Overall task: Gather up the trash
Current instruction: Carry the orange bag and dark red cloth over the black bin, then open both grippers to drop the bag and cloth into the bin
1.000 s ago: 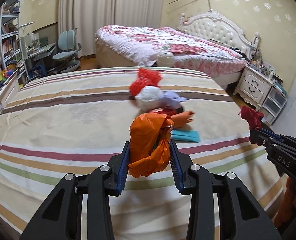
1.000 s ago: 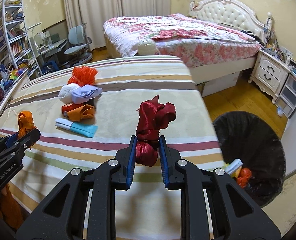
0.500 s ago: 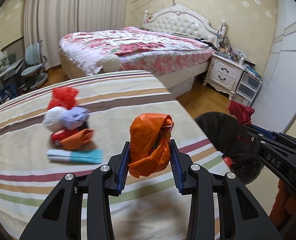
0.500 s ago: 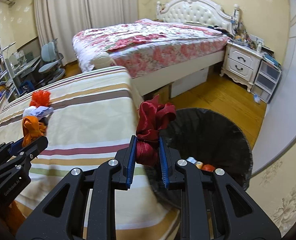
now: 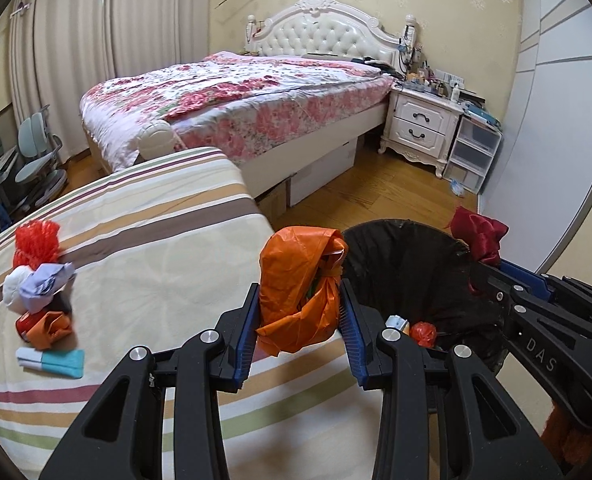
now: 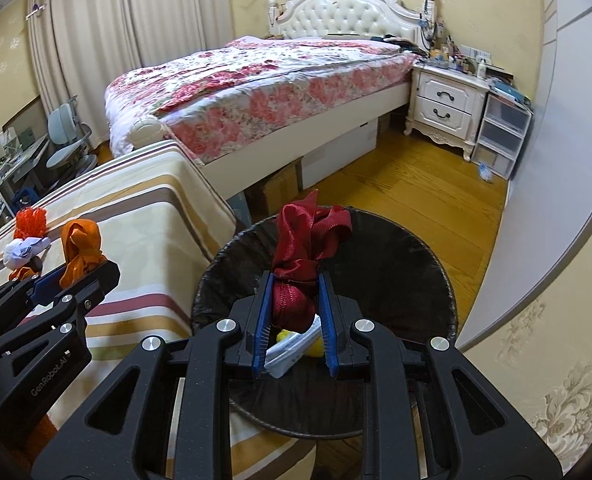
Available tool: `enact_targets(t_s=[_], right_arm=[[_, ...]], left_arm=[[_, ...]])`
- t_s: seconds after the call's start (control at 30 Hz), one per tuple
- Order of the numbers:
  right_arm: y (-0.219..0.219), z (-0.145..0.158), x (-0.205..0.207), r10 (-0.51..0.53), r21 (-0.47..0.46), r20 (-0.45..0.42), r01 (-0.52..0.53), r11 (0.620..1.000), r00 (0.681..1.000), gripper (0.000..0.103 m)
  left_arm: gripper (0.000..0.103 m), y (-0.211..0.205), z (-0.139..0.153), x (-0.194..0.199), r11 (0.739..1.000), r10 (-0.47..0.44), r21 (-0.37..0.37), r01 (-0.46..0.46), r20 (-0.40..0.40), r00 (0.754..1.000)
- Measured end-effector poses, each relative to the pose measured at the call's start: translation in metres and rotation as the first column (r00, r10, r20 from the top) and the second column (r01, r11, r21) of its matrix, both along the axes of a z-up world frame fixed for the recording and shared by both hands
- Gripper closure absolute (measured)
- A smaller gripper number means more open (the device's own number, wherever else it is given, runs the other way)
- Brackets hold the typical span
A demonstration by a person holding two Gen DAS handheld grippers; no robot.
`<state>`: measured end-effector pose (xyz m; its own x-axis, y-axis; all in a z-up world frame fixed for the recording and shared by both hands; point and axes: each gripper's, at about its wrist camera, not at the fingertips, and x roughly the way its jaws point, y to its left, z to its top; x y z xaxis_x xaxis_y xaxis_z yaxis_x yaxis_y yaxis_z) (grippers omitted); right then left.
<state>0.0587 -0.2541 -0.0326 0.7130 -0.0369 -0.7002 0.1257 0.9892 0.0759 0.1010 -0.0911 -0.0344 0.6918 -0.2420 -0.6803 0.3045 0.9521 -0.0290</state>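
both grippers have swung from the striped table [image 5: 144, 240] to the black bin [image 6: 416, 280]; left gripper [image 5: 299, 316], marked "genrobot.ai", pinches an orange bag [image 5: 296, 280]; right gripper [image 6: 294, 312], marked "das", pinches red cloth [image 6: 308, 240] over the bin.

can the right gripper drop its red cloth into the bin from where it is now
Probably yes. The right gripper, shut on the red cloth, hangs over the open bin with nothing between them.
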Motion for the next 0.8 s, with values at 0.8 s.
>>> enact_targets(t_s=[0.8], right_arm=[[-0.037, -0.017, 0.007, -0.064, 0.026, -0.038, 0.065, 0.998, 0.997, 0.079]], left_arm=[[0.045, -0.043, -0.017, 0.014, 0.996, -0.049, 0.075, 0.052, -0.037, 0.998]])
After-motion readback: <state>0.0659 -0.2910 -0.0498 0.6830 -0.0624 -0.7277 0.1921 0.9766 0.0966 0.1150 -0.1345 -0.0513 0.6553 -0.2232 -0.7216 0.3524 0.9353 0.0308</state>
